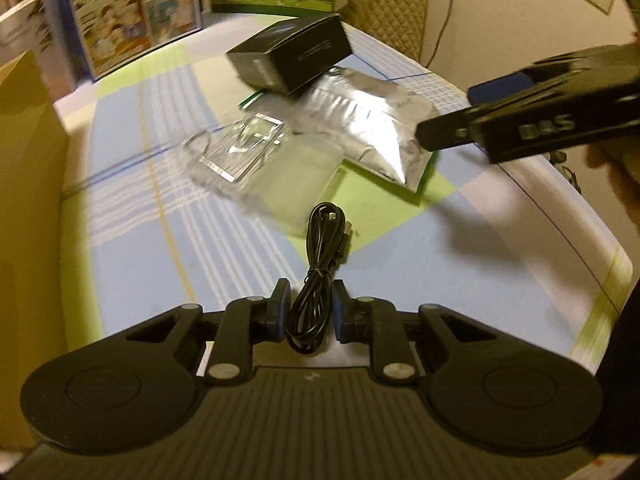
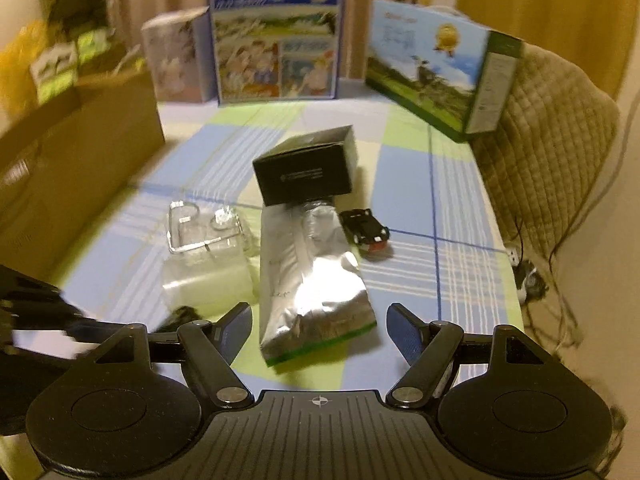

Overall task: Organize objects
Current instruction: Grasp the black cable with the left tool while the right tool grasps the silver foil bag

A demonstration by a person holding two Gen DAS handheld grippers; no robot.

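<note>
The left hand-held gripper (image 1: 310, 310) is squeezed on a bundled black cable (image 1: 320, 264), just above the checked desk (image 1: 440, 248). The right hand-held gripper (image 2: 320, 332) is wide open and holds nothing, with its tips on each side of the near end of a shiny silver pouch (image 2: 312, 280). Beside the pouch lie a clear plastic case (image 2: 204, 236) and a little black toy car (image 2: 366, 230). A black box (image 2: 306, 168) sits on the pouch's far end.

We are seeing the right gripper (image 1: 424, 136) blurring and running off the left wrist view's right edge. The black box (image 2: 306, 168) is hiding the foil pouch's (image 2: 316, 280) top. The brown carton (image 2: 60, 176) is getting cut at the left edge. The clear plastic pieces (image 2: 204, 240) are smearing; shapes unreadable.
</note>
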